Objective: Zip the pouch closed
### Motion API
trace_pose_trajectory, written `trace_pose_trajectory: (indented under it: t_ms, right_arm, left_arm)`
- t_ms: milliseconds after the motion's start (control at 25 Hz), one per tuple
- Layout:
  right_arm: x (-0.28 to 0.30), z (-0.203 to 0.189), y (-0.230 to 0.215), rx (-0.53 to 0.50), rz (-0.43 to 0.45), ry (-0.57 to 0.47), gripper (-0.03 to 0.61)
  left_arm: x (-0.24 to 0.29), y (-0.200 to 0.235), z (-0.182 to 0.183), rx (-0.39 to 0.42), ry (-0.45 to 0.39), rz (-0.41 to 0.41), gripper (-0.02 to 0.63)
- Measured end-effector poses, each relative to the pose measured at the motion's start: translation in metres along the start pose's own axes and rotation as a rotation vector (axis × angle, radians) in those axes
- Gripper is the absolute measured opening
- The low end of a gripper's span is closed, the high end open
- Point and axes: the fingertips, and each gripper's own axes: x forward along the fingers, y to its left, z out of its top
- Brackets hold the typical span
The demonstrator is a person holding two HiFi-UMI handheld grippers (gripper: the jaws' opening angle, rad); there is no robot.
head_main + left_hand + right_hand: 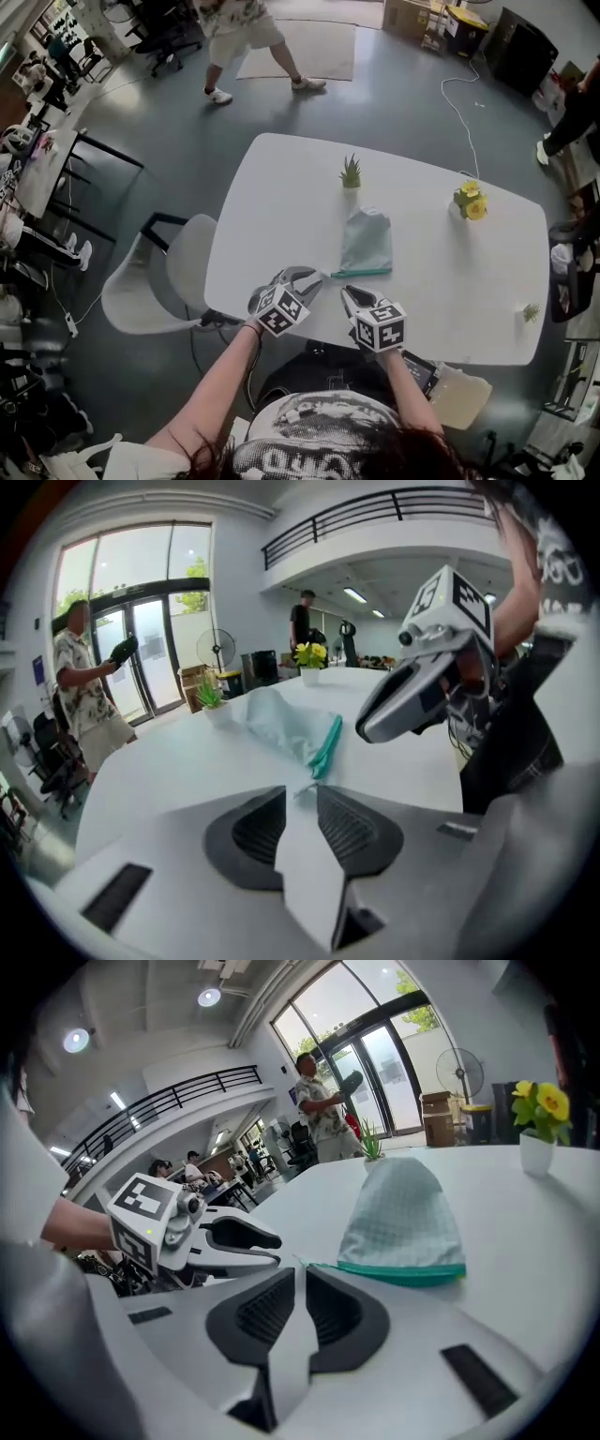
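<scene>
**Both grippers empty, just short of pouch**

Our L gripper: jaws wide apart, nothing btwn. R gripper: jaws a narrow slit apart, also empty. Both sit near the pouch, by its teal zipper. White rounded table, grey floor, white chair at left. Pouch lies flat mid-table, long axis running away from us twd spiky plant, zipper end facing us.

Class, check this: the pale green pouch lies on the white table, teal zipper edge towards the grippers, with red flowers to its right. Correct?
No: the flowers are yellow, not red, as the head view shows. The pouch, table and zipper edge are as stated.
</scene>
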Motion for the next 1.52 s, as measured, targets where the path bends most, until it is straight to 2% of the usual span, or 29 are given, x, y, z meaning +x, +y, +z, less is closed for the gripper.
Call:
trace_pose_trajectory:
  t_ms: [160,280,360,400,520,800,1200,1280,1360,1520]
  right_arm:
    - [0.003,0.001,-0.006,-0.003,0.022,0.020,0.031]
    - [0.006,-0.001,-0.011,-0.005,0.034,0.038,0.031]
    - [0.007,-0.003,-0.013,-0.007,0.042,0.051,0.031]
    - [0.008,-0.004,-0.013,-0.010,0.046,0.057,0.031]
    - [0.011,-0.007,-0.015,-0.022,0.065,0.075,0.031]
    - [0.025,-0.015,-0.015,-0.024,0.103,0.139,0.073]
    - [0.040,-0.020,-0.016,0.023,0.090,0.179,0.091]
    - [0.042,-0.019,-0.018,0.035,0.066,0.171,0.060]
    - [0.042,-0.017,-0.019,0.049,0.046,0.159,0.003]
    - [0.040,-0.017,-0.016,0.060,0.040,0.153,-0.002]
  left_arm:
    - [0.016,0.002,-0.002,0.067,0.052,-0.037,0.110]
    - [0.031,0.001,-0.006,0.154,0.107,-0.065,0.109]
    - [0.037,0.001,-0.008,0.186,0.137,-0.078,0.086]
    - [0.039,0.002,-0.007,0.180,0.143,-0.081,0.054]
    - [0.041,0.003,-0.006,0.115,0.149,-0.088,0.026]
    - [0.032,-0.006,0.001,-0.061,0.112,-0.098,0.015]
    - [0.024,-0.021,0.020,-0.079,0.075,-0.139,0.014]
    - [0.024,-0.021,0.020,-0.075,0.071,-0.147,0.014]
    - [0.025,-0.020,0.018,-0.079,0.063,-0.154,0.014]
    - [0.023,-0.021,0.016,-0.091,0.040,-0.169,0.014]
